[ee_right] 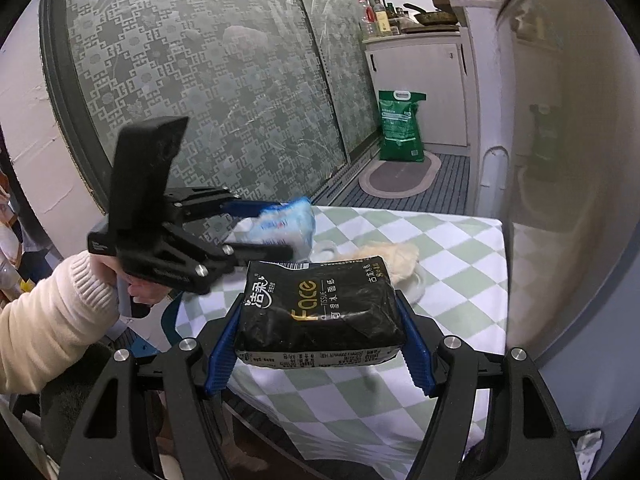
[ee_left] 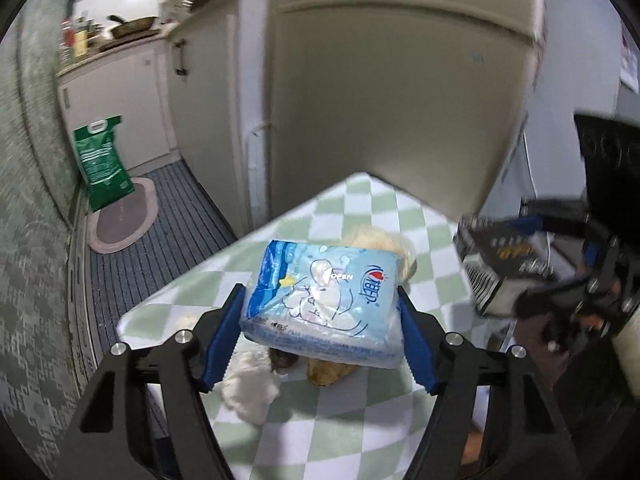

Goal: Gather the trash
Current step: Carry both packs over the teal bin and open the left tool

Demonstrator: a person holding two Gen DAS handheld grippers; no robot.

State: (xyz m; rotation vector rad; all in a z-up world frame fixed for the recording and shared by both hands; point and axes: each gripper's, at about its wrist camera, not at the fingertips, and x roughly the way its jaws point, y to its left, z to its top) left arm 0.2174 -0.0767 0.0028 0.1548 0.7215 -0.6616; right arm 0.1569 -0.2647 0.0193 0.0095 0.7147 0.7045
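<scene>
Blue plastic wraps the tissue pack (ee_left: 324, 300), clamped between the left gripper (ee_left: 320, 320) fingers above the checkered surface (ee_left: 360, 208). The right gripper (ee_right: 320, 328) fingers clamp the black tissue pack (ee_right: 320, 312) likewise. Keep both grips firm and level; crumpled tissues (ee_left: 248, 392) and food scraps (ee_left: 326, 372) remain below for collection.

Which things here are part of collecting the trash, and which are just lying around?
Job: blue tissue pack in left tool; black tissue pack in right tool; crumpled tissue on table.
Lying about: green bag, mat, fridge.
</scene>
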